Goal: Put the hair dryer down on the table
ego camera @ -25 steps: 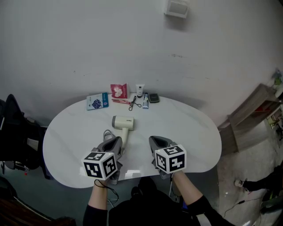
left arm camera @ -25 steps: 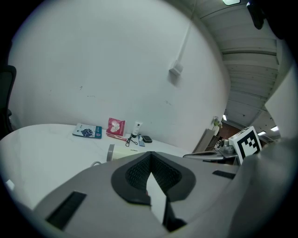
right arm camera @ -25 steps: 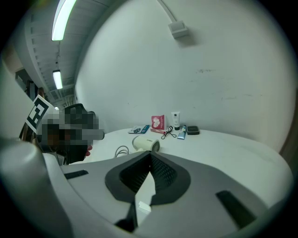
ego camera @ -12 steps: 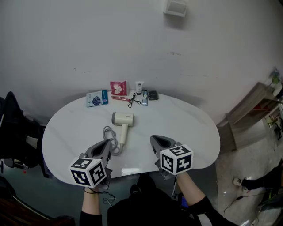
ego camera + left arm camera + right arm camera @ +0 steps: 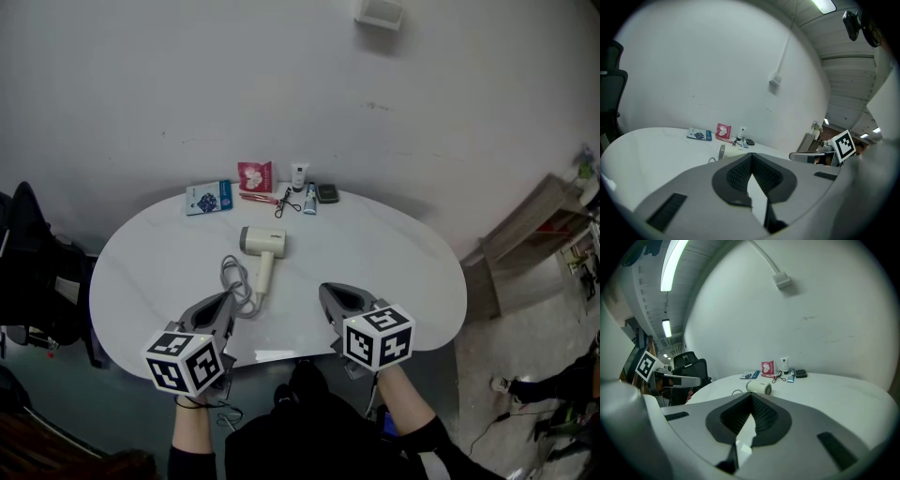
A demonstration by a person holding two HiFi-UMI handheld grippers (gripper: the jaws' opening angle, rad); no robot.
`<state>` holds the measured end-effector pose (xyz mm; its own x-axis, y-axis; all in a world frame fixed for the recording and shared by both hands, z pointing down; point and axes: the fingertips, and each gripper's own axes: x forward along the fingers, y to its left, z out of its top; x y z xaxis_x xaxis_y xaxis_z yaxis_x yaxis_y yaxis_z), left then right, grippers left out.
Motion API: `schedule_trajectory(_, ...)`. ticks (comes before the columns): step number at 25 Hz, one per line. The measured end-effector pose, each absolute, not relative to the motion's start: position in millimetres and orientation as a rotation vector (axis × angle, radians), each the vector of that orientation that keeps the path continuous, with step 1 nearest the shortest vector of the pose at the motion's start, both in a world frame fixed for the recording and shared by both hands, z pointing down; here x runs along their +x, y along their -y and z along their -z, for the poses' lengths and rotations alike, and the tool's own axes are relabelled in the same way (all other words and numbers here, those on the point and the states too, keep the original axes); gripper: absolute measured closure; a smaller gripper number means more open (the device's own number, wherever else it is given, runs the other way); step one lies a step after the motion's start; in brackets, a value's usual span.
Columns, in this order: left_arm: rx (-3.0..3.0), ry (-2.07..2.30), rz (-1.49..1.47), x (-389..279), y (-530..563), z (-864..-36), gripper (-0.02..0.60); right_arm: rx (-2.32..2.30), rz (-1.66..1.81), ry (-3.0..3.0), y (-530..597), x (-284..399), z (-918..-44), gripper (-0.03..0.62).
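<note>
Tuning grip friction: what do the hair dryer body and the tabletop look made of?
Hair dryer: cream plastic, probably matte; smooth moulded shell, no glare. Tabletop: white and glossy, mirrors a light near the front edge; stone or laminate, can't tell which.

Left gripper point(image 5: 223, 302), right gripper point(image 5: 330, 295): grey shells, white marker cubes point(image 5: 185, 361), black square patterns; black sleeves point(image 5: 429, 442).

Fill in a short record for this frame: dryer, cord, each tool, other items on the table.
dryer: lying on the table, nothing gripping it
cord: looped beside the handle, on the left tool's side
left tool: shut, empty, at the near edge
right tool: shut, empty, at the near edge
far edge: blue packet, red packet, tube, dark case
</note>
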<state>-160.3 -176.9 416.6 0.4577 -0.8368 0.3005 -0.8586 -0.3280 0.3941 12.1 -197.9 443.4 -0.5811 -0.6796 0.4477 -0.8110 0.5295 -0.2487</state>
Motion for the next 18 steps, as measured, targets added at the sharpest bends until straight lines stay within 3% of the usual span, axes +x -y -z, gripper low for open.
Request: schedule_trajectory(18, 2.210, 1.407, -0.053, -166, 152, -418, 0.572, 1.199, -0.610, 2.492, 169, 7, -447, 0.592)
